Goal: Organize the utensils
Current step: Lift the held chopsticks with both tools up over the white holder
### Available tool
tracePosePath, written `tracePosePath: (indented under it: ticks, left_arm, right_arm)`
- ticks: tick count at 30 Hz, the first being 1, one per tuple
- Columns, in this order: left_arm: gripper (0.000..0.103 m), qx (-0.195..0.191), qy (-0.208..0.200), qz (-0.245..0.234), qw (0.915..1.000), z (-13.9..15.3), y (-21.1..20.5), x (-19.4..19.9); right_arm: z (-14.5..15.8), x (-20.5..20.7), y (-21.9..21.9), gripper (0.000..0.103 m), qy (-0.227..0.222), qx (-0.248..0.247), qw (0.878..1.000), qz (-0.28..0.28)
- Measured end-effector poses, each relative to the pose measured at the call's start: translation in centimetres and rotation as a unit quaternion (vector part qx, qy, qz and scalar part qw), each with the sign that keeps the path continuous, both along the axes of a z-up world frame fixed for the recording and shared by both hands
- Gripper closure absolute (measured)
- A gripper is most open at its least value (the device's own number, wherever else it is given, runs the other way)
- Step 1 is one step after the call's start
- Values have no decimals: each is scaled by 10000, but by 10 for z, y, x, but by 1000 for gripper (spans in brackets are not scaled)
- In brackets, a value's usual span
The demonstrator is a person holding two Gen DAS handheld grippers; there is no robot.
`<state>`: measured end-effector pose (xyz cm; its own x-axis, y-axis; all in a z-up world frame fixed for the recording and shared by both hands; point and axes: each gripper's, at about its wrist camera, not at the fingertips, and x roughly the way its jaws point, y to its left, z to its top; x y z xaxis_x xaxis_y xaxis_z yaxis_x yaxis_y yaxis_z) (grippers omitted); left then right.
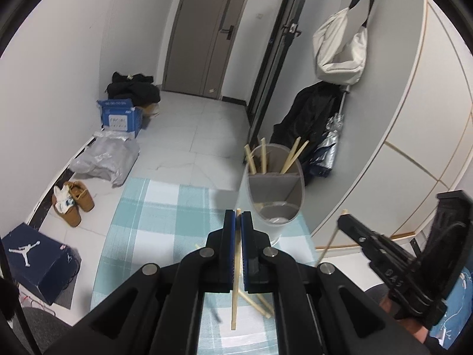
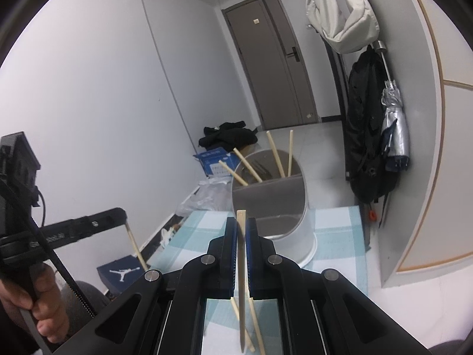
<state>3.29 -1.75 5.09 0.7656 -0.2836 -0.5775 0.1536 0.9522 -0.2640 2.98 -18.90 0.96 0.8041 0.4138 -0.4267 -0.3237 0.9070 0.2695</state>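
Hallway, checked cloth (image 1: 153, 207) over counter; white divided holder (image 1: 273, 189) stands near. A chopstick (image 1: 235, 269) is clamped upright in left claw (image 1: 238, 222), another (image 2: 242, 266) in right claw (image 2: 243, 227), likely for dropping into holder's chopstick compartment

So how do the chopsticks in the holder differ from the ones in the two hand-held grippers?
Holder chopsticks: four, loose, leaning against the holder rim in the far compartment. Gripped chopsticks: one each, clamped between shut jaws of the left hand-held gripper and right hand-held gripper, hanging above the table. All are the same pale wood.
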Motion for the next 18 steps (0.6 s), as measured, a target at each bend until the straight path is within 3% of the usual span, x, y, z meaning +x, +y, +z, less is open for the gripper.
tracePosePath:
  ticks: [18]
  left_arm:
    - [103, -403, -405, -230, 9981, 49, -19, 32]
  right_arm:
    - [59, 38, -24, 98, -365, -1, 9993, -51]
